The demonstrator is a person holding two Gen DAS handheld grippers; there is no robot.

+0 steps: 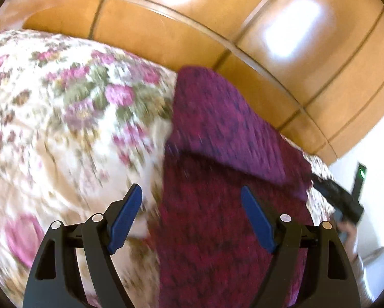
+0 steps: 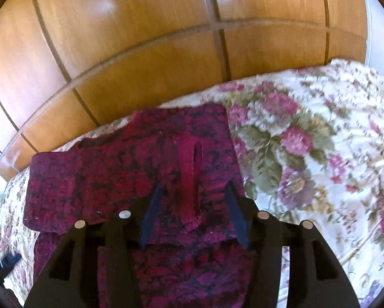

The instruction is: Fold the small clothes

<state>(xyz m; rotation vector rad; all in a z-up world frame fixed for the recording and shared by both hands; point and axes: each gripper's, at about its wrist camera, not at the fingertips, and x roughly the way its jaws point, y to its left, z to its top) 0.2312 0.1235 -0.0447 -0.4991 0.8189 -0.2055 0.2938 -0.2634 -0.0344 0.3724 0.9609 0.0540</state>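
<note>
A dark magenta patterned garment [image 1: 225, 179] lies on a floral bedspread [image 1: 63, 118], partly folded, with one layer lying over another. My left gripper [image 1: 192, 197] is open and empty above the garment's left edge. In the right wrist view the garment [image 2: 115, 179] lies spread with a folded flap and a slit near the middle. My right gripper [image 2: 194, 192] is open just above the garment, with nothing between its fingers. The other gripper [image 1: 340, 200] shows at the right edge of the left wrist view.
The floral bedspread [image 2: 307, 154] covers the bed. A wooden panelled headboard or wardrobe [image 2: 140, 51] stands close behind the bed and also shows in the left wrist view [image 1: 243, 38]. A white wall [image 1: 366, 205] is at the right.
</note>
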